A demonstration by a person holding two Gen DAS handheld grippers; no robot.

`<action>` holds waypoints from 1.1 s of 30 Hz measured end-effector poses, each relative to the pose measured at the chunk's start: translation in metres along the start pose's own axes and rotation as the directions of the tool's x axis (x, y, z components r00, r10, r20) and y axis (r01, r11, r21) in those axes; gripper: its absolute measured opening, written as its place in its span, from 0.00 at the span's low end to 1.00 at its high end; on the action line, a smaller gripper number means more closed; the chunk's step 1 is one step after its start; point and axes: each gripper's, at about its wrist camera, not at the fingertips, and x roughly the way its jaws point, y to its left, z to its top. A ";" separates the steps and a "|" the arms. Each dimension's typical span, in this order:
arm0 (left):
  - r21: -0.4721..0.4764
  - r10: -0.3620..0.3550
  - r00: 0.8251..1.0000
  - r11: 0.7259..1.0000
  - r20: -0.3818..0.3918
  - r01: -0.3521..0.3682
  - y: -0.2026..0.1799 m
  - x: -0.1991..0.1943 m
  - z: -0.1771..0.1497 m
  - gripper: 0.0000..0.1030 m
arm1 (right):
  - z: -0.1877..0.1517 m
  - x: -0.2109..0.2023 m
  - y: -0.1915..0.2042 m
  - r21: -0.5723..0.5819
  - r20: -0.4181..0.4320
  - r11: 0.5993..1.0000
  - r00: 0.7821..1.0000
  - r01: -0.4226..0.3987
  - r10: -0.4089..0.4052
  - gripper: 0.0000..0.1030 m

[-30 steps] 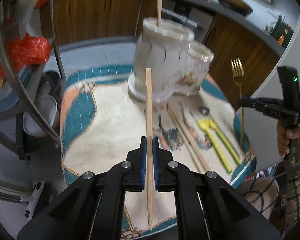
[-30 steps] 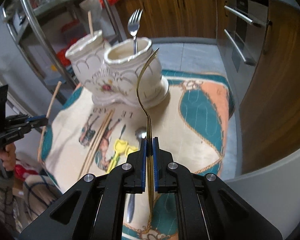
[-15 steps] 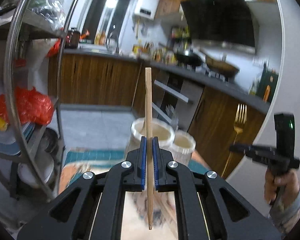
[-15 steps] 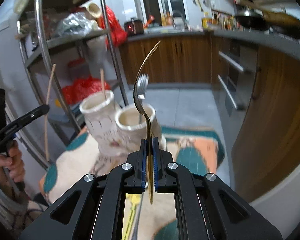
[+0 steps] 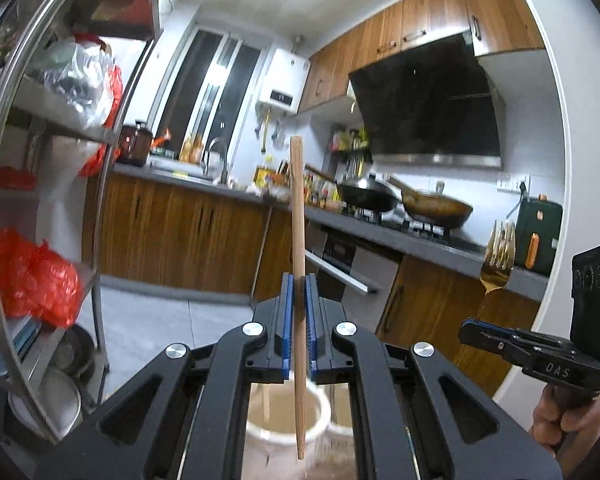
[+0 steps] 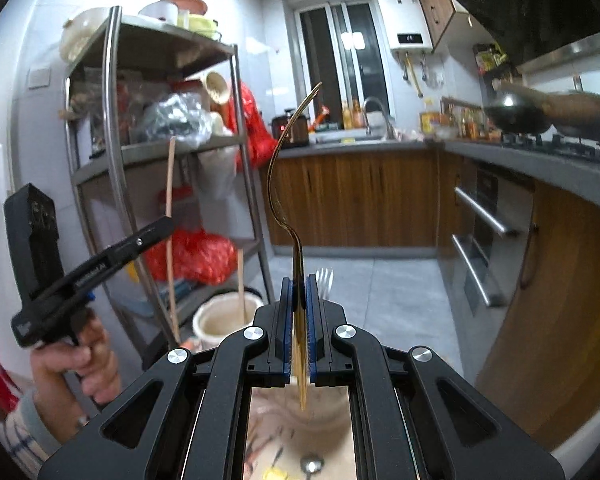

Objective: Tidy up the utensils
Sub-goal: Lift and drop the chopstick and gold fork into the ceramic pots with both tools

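The left claw point(image 5: 299, 322) clamps a long pale wooden chopstick point(image 5: 298, 264) upright above the cream ceramic two-pot utensil holder point(image 5: 284, 420), while the right claw point(image 6: 299, 322) pinches a slim curved gold metal fork point(image 6: 290, 184), tines up, above the same holder.

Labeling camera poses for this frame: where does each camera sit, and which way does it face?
Left wrist: on the left gripper, facing level across the kitchen at counter and woks; its fingers clamp an upright chopstick above the ceramic holder; the right gripper and its hand show.
Right wrist: on the right gripper, facing shelf rack and sink; it clamps a gold fork; the left gripper and hand show.
Shared: each other's gripper, both utensils, holder, counter.
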 end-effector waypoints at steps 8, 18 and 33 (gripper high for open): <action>0.006 0.066 0.995 0.998 0.068 -0.067 0.004 0.033 -0.010 0.05 | 0.010 0.029 0.002 0.004 0.048 1.000 0.999 -0.015 0.015 0.07; 0.069 0.102 0.992 0.993 -0.075 -0.097 0.002 0.054 -0.058 0.05 | -0.032 0.087 0.004 -0.051 -0.133 0.998 0.990 0.030 -0.036 0.07; 0.138 0.177 0.971 0.978 -0.159 -0.155 -0.004 0.064 -0.080 0.06 | -0.055 0.117 0.006 -0.050 -0.214 0.998 0.976 0.036 -0.046 0.07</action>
